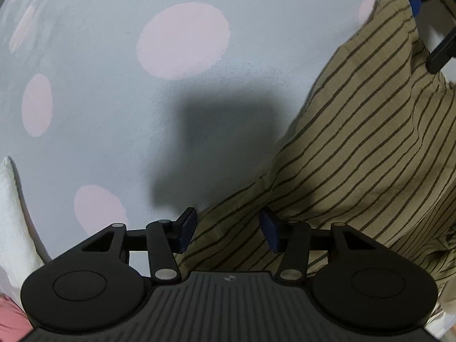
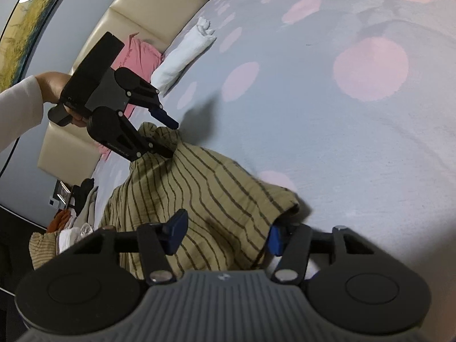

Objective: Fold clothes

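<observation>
Tan cloth with thin dark stripes, one garment (image 2: 199, 188), lies bunched on a pale blue bedsheet (image 2: 327, 131) printed with large pink dots (five dots show whole or in part in the left wrist view). Two grippers are at work on it. In the left wrist view the left gripper (image 1: 228, 229) has its jaws spread apart, the two blue pads standing either side of a narrow tongue of the striped garment (image 1: 356, 156) without pinching it; its blocky shadow falls on the sheet just ahead. From the right wrist view that same left gripper (image 2: 168, 136) appears at the garment's far, raised corner, held by a hand (image 2: 57, 85) coming out of a white sleeve (image 2: 17, 108), one finger above the cloth and one at or under its edge; whether any cloth is actually caught there I cannot tell from this angle. The right gripper (image 2: 226, 232) also stands released, its two blue pads wide, the near edge of the garment draped between them and over the right-hand pad. Beyond, against a cream padded headboard (image 2: 154, 8), sit one rolled white towel (image 2: 185, 54) and one pink pillow (image 2: 139, 54). At the left edge of the bed a small heap of other clothes (image 2: 77, 222) is visible, too jumbled to count.
</observation>
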